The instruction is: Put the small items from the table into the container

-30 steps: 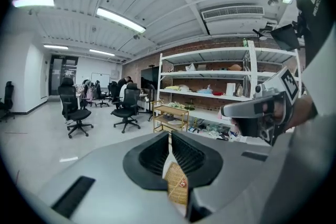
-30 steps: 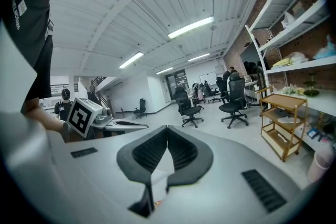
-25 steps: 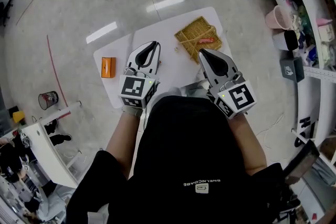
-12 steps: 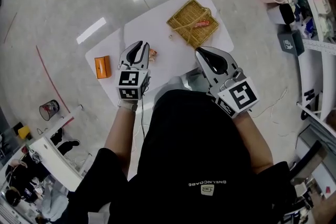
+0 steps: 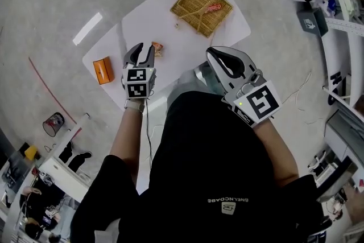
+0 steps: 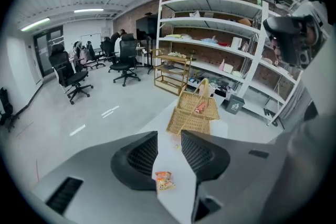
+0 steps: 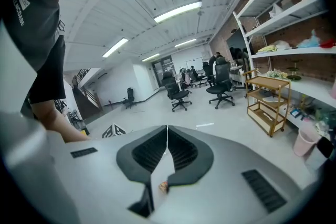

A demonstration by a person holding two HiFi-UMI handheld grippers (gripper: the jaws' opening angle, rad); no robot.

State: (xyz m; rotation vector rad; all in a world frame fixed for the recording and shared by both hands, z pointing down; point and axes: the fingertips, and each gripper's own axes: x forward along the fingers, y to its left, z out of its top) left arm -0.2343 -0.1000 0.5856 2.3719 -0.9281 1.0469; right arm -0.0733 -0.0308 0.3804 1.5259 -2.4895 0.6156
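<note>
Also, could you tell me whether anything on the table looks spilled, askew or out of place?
Nothing looks spilled or damaged. The basket stands upright at the table's far corner, a snack packet lies flat mid-table, and only the orange box sits rather close to the left edge.

Steeply downward head view shares basket (image 5: 202,1), probably snack packet (image 5: 157,48), with left gripper view
</note>
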